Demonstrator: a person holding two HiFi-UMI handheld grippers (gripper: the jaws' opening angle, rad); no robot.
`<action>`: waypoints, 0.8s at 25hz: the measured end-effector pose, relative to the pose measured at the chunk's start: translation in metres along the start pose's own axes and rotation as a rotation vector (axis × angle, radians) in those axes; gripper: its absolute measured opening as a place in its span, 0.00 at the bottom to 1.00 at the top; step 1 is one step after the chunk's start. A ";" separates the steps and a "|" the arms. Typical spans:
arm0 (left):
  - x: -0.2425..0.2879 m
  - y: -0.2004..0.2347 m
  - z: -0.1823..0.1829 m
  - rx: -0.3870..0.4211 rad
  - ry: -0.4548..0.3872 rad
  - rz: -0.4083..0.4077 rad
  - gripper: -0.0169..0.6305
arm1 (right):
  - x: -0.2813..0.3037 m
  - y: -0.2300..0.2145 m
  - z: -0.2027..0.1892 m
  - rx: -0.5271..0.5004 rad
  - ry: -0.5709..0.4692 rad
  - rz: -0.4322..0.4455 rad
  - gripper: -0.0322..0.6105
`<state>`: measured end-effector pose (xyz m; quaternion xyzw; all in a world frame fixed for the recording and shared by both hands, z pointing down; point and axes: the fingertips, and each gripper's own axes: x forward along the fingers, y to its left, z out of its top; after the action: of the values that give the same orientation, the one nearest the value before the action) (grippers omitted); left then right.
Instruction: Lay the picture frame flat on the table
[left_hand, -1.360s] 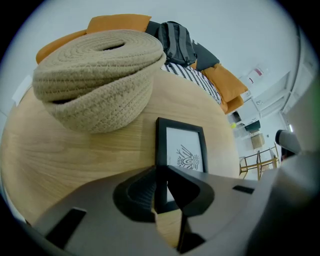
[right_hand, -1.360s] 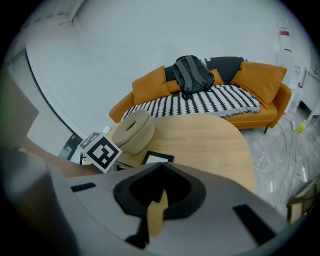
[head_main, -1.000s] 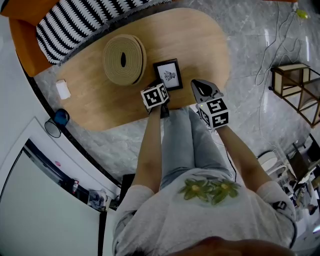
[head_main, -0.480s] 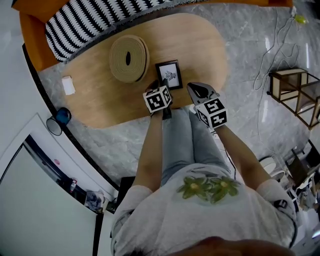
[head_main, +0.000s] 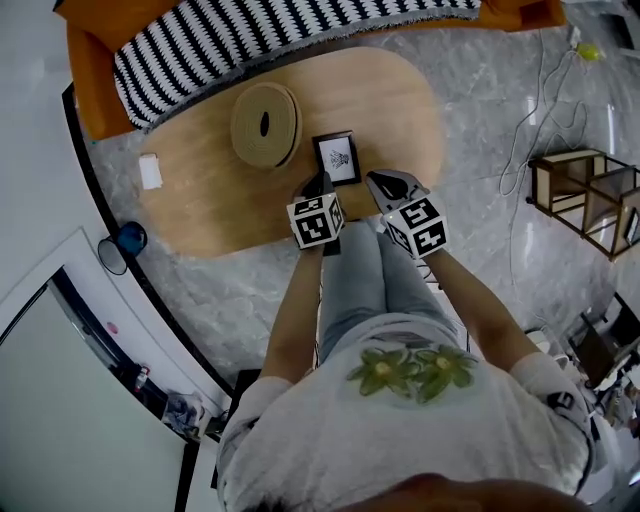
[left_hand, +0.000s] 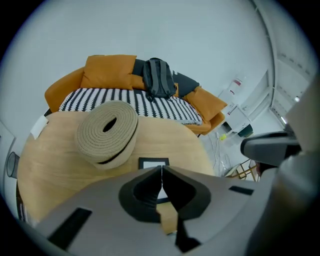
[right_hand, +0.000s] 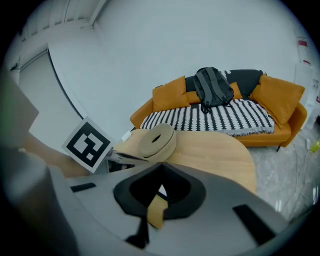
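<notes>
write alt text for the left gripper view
The left gripper has its jaws together with nothing between them, facing an oval wooden table. Just past the tips lies a black picture frame, a rolled mat to its left; behind stand an orange sofa with a striped throw and a dark backpack.

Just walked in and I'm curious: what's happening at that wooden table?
A person stands at the oval light-wood table holding a two-jaw gripper in each hand. The small black picture frame lies flat on the table, beside a rolled beige mat. The left gripper and right gripper hover on the person's side of the frame, both shut and empty.
</notes>
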<state>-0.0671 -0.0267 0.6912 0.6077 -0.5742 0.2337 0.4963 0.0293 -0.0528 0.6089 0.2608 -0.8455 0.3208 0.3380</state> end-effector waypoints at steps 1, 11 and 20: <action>-0.006 -0.002 0.003 0.009 -0.005 -0.004 0.05 | -0.004 0.002 0.003 -0.003 -0.003 0.000 0.06; -0.059 -0.019 0.018 0.027 -0.058 -0.035 0.05 | -0.038 0.024 0.013 -0.045 -0.004 0.002 0.06; -0.097 -0.042 0.007 0.072 -0.080 -0.062 0.05 | -0.066 0.044 0.011 -0.076 -0.018 -0.005 0.06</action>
<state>-0.0527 0.0065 0.5916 0.6515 -0.5658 0.2141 0.4578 0.0381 -0.0172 0.5381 0.2525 -0.8596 0.2851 0.3407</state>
